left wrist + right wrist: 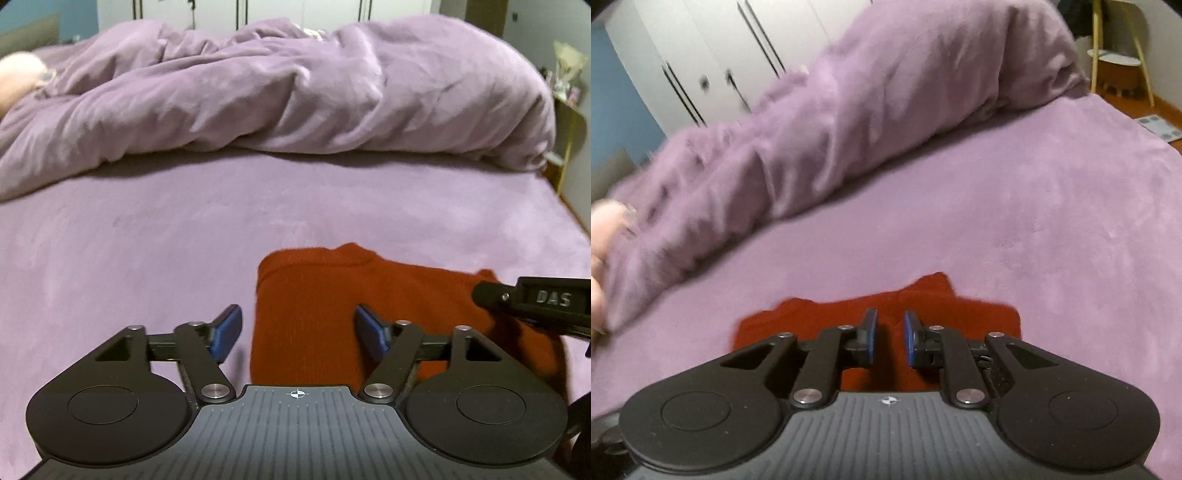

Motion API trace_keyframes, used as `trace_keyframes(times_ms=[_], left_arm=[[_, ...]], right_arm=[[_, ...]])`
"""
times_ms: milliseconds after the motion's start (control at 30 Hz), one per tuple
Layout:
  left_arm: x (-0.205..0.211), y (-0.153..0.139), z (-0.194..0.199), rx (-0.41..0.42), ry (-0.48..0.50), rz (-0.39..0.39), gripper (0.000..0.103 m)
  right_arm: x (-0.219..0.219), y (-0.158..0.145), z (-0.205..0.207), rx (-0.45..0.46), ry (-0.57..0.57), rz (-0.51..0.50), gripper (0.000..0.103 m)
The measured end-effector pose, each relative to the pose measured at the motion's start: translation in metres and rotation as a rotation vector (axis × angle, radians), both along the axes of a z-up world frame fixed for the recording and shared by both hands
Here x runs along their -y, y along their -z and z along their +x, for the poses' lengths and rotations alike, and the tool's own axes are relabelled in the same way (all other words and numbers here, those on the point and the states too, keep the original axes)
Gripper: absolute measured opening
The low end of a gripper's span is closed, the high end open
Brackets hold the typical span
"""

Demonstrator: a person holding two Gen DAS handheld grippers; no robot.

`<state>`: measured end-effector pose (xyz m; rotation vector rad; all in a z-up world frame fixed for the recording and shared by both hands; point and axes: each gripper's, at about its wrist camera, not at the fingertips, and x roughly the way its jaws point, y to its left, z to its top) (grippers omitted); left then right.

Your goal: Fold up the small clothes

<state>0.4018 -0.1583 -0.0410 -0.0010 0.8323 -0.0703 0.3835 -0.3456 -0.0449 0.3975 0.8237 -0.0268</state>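
Observation:
A rust-red garment [317, 314] lies flat on the purple bedsheet [147, 240], its upper edge bumpy. My left gripper [299, 332] hovers open over the garment's left edge. One blue pad [229, 332] is above the sheet, the other above the red cloth, and nothing is pinched. My right gripper [480, 293] reaches in from the right over the garment's right edge. In the right wrist view my right gripper [890, 328] has its blue pads close together with a fold of the red garment [979, 321] in the narrow gap.
A crumpled purple duvet [295, 92] is heaped across the far side of the bed. A pale pink blurred thing [18, 77] lies at the far left. White wardrobe doors [701, 55] stand behind. A yellow-legged stool [1119, 55] stands on the floor beyond the bed's right edge.

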Motion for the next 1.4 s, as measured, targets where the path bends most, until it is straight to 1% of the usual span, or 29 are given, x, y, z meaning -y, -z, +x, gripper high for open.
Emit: trace_keyframes(times_ms=[33, 67, 200, 300, 400, 500, 533, 567, 600, 633, 667, 700, 733, 767, 800, 867, 933, 967, 1033, 1067, 1100, 1133, 1200, 1233, 1267, 1300, 1333, 1367, 1400], left_arm=[[0.003, 0.005, 0.002, 0.007, 0.01, 0.011, 0.078], [0.005, 0.01, 0.004, 0.009, 0.018, 0.017, 0.079], [0.003, 0.022, 0.007, 0.015, -0.01, -0.015, 0.085], [0.001, 0.022, 0.008, 0.01, -0.021, -0.023, 0.087], [0.0, 0.019, 0.005, 0.017, -0.01, -0.015, 0.087], [-0.003, 0.012, -0.01, 0.041, 0.025, -0.003, 0.087], [-0.007, 0.009, -0.02, 0.047, 0.039, -0.01, 0.087], [-0.011, 0.007, -0.029, 0.054, 0.051, -0.021, 0.087], [-0.017, 0.006, -0.041, 0.056, 0.069, -0.031, 0.087], [-0.024, 0.006, -0.055, 0.056, 0.087, -0.05, 0.087], [-0.035, 0.005, -0.072, 0.057, 0.089, -0.081, 0.087], [-0.042, 0.004, -0.087, 0.054, 0.089, -0.102, 0.087], [-0.052, 0.004, -0.103, 0.052, 0.093, -0.122, 0.087], [-0.062, 0.003, -0.124, 0.067, 0.084, -0.135, 0.087], [-0.071, 0.004, -0.143, 0.081, 0.07, -0.138, 0.086], [-0.081, 0.006, -0.176, 0.088, 0.029, -0.119, 0.086], [-0.085, 0.011, -0.198, 0.085, 0.019, -0.111, 0.084], [-0.085, 0.013, -0.207, 0.091, 0.02, -0.114, 0.084], [-0.08, 0.014, -0.212, 0.076, 0.064, -0.114, 0.084], [-0.075, 0.014, -0.212, 0.068, 0.089, -0.102, 0.084], [-0.07, 0.015, -0.214, 0.084, 0.106, -0.077, 0.084], [-0.062, 0.015, -0.215, 0.113, 0.125, -0.032, 0.084], [-0.048, 0.018, -0.213, 0.145, 0.151, 0.07, 0.083], [-0.042, 0.02, -0.21, 0.147, 0.16, 0.105, 0.083], [-0.038, 0.022, -0.207, 0.148, 0.17, 0.121, 0.083], [-0.035, 0.024, -0.205, 0.141, 0.174, 0.12, 0.082], [-0.033, 0.025, -0.203, 0.13, 0.172, 0.113, 0.081], [-0.034, 0.025, -0.2, 0.119, 0.163, 0.091, 0.081], [-0.037, 0.025, -0.198, 0.109, 0.148, 0.06, 0.081]], right_arm=[[0.001, 0.008, 0.005, -0.017, 0.011, -0.019, 0.015], [0.002, 0.015, 0.009, -0.008, 0.014, -0.042, 0.016], [-0.002, 0.036, 0.006, 0.094, -0.011, -0.114, 0.016], [-0.011, 0.037, 0.009, 0.124, -0.01, -0.148, 0.016], [-0.009, 0.032, 0.0, 0.142, -0.013, -0.142, 0.018], [-0.007, 0.025, -0.014, 0.149, -0.029, -0.129, 0.024], [-0.005, 0.023, -0.024, 0.145, -0.034, -0.115, 0.029], [-0.004, 0.02, -0.035, 0.145, -0.024, -0.094, 0.029], [0.0, 0.016, -0.053, 0.158, -0.018, -0.065, 0.029], [0.003, 0.014, -0.072, 0.168, -0.023, -0.04, 0.032], [0.007, 0.012, -0.094, 0.178, -0.023, -0.021, 0.039], [0.011, 0.011, -0.119, 0.191, -0.024, -0.006, 0.04], [0.014, 0.012, -0.141, 0.186, -0.025, 0.009, 0.05], [0.018, 0.016, -0.165, 0.158, -0.006, 0.029, 0.067], [0.023, 0.022, -0.188, 0.159, 0.011, 0.055, 0.068], [0.03, 0.031, -0.227, 0.174, 0.04, 0.101, 0.068], [0.038, 0.04, -0.25, 0.173, 0.079, 0.218, 0.068], [0.041, 0.042, -0.256, 0.188, 0.09, 0.265, 0.068], [0.042, 0.04, -0.256, 0.21, 0.102, 0.331, 0.068], [0.042, 0.04, -0.253, 0.228, 0.093, 0.392, 0.068], [0.04, 0.04, -0.249, 0.248, 0.081, 0.449, 0.068], [0.038, 0.042, -0.243, 0.246, 0.083, 0.484, 0.067], [0.034, 0.05, -0.228, 0.192, 0.106, 0.509, 0.062], [0.031, 0.055, -0.222, 0.175, 0.126, 0.535, 0.052], [0.031, 0.061, -0.218, 0.16, 0.154, 0.574, 0.044], [0.032, 0.065, -0.216, 0.155, 0.176, 0.616, 0.041], [0.033, 0.069, -0.215, 0.159, 0.195, 0.664, 0.035], [0.035, 0.072, -0.214, 0.165, 0.204, 0.708, 0.019], [0.037, 0.078, -0.213, 0.173, 0.198, 0.803, 0.009]])
